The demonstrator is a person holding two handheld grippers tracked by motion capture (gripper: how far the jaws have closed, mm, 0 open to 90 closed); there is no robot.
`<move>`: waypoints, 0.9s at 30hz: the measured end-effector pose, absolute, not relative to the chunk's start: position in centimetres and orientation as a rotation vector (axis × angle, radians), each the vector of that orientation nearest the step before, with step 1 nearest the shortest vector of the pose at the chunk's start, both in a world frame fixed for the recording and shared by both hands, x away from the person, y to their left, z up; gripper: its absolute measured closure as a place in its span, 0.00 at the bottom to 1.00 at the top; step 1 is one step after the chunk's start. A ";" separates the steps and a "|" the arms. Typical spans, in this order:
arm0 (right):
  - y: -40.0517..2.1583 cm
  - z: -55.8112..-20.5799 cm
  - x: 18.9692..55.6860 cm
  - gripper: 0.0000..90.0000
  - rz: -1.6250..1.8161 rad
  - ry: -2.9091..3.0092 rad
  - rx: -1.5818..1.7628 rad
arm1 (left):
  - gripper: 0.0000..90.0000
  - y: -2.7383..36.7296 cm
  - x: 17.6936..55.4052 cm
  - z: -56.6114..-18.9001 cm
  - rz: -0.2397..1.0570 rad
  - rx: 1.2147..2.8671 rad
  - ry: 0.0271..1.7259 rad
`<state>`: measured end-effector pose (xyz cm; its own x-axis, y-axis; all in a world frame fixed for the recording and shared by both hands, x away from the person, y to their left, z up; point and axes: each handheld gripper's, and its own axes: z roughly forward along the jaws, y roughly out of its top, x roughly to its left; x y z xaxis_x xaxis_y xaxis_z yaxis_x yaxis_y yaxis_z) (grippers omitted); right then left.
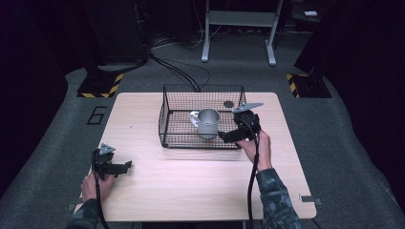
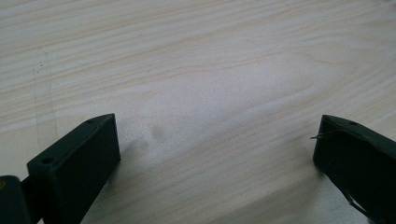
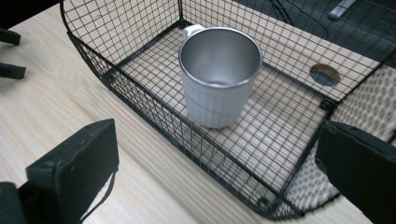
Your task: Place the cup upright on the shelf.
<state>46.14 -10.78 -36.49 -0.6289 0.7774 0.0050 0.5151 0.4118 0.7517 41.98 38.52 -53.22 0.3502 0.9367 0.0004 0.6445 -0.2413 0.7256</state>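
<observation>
A: What sits on the big worktop [image 1: 191,191]?
B: A wire basket [image 1: 167,119] at 12 o'clock, with a shiny cup [image 1: 208,122] standing inside.
A: And the tools?
B: The right tool [image 1: 222,135] is wide open at the basket's 4 o'clock corner, holding nothing. The left tool [image 1: 128,165] at 8 o'clock is wide open, empty.

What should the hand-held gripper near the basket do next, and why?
Probably ease the right hand-held gripper forward over the wire basket's near wall, towards the metal mug. Its jaws stand wide open and empty, aimed at the mug, which sits upright inside the basket. The left hand-held gripper rests open on the table, far from it.
</observation>
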 end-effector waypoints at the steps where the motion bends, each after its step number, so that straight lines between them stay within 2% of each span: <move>1: -11.0 -36.5 45.7 0.00 1.065 2.316 1.116 | 0.00 38.5 42.0 -53.2 0.592 1.979 1.373; 14: -15.2 -38.1 41.5 0.00 1.041 2.237 1.143 | 0.00 38.5 42.0 -53.2 0.592 1.980 1.373; 27: -20.5 -44.5 38.7 0.00 0.975 2.180 1.340 | 0.00 38.6 42.0 -53.2 0.595 1.990 1.365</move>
<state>38.73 -20.52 -44.52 -0.4601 0.8876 0.0221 0.6081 0.2969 0.7363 42.00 38.59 -53.19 0.3564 0.9343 0.0087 0.6422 -0.2517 0.7240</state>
